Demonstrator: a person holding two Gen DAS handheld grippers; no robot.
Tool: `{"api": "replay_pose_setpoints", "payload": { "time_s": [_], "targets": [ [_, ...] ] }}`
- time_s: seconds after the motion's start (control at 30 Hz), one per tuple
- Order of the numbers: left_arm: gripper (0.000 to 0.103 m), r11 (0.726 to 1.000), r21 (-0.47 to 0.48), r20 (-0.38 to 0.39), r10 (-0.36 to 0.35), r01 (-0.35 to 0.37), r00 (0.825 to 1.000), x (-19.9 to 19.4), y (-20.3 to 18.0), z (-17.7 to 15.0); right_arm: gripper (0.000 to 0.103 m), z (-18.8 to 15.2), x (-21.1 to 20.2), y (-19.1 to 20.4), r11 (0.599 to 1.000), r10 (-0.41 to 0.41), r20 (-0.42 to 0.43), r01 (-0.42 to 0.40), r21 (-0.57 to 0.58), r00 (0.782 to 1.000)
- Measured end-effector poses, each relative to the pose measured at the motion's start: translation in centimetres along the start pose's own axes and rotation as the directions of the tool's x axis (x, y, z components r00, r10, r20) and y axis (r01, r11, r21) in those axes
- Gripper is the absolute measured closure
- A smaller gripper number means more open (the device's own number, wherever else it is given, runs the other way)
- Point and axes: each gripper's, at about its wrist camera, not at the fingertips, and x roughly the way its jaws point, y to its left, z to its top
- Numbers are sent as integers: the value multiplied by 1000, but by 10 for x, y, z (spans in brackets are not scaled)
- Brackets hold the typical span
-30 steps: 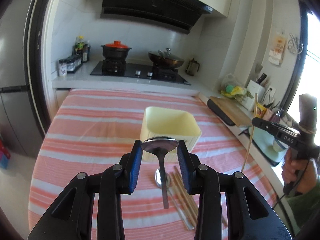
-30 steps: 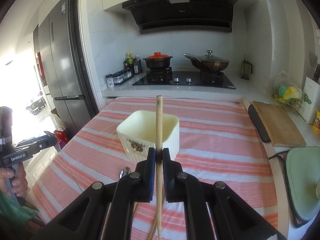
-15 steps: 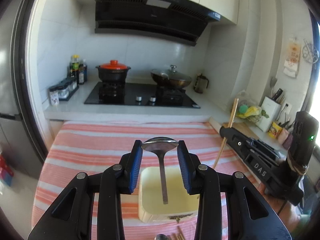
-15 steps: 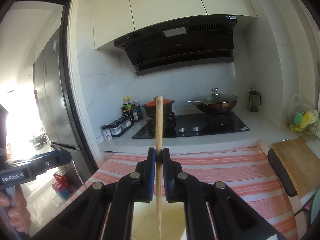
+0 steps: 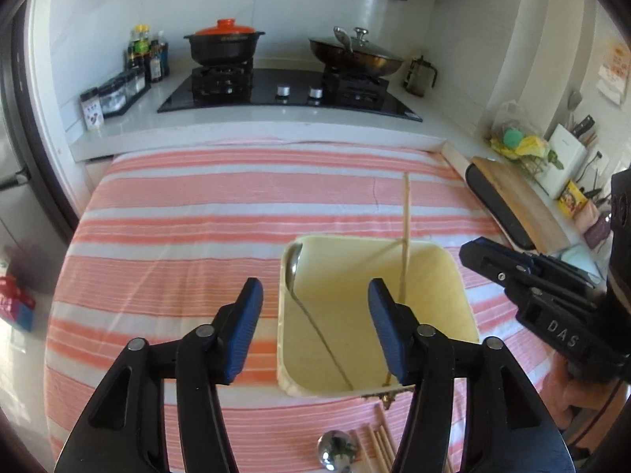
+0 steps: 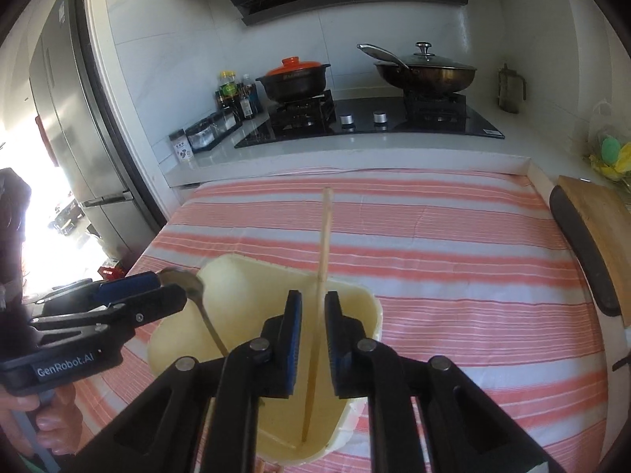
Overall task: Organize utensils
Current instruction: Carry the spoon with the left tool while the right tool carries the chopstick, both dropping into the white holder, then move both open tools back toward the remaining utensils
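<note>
Both the left gripper (image 5: 313, 329) and the right gripper (image 6: 313, 313) have their jaws spread, gripping nothing. A spoon (image 5: 294, 272) and a chopstick (image 6: 323, 244) lean inside the cream tub (image 5: 453, 276) near the tabletop's front edge.

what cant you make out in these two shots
- Leftover chopsticks and second spoon, left wrist view: cut off by the bottom edge and the left hand-held gripper, so no count.
- Chopstick tip in the bin, right wrist view: blurred; resting or not is unclear.
- Spoon handle end, right wrist view: hidden behind the right hand-held gripper.
- Jar labels: too small.
</note>
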Motion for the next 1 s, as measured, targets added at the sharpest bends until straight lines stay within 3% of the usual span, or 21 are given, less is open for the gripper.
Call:
{"api": "replay_pose_setpoints", "payload": {
  "time_s": [0.17, 0.23, 0.33, 0.53, 0.67, 0.8, 1.0],
  "targets": [
    [9, 998, 58, 105, 10, -16, 994, -91, 12, -28, 66, -2, -83, 3, 999, 11, 54, -9, -52, 998],
    [6, 996, 90, 116, 15, -26, 993, -122, 18, -56, 58, -21, -117, 6, 995, -6, 60, 12, -103, 998],
    [3, 995, 101, 95, 18, -27, 995, -149, 30, -116, 57, -69, -160, 3, 990, -15, 67, 25, -140, 998],
    [3, 998, 26, -27, 49, -48, 998, -138, 34, -237, 54, -204, -198, -16, 986, -143, 77, 148, -73, 987],
    [3, 999, -42, -43, 29, -31, 999, -124, 27, -280, 54, -277, -194, -23, 973, -223, 46, 225, -41, 974],
    [3, 997, -52, -23, 59, -60, 998, -104, 17, -290, 54, -310, -185, -27, 968, -245, 16, 246, -50, 969],
    [4, 992, -19, -30, 123, -123, 992, -76, 18, -297, 54, -319, -173, -33, 960, -269, 34, 271, -65, 962]
  ]
}}
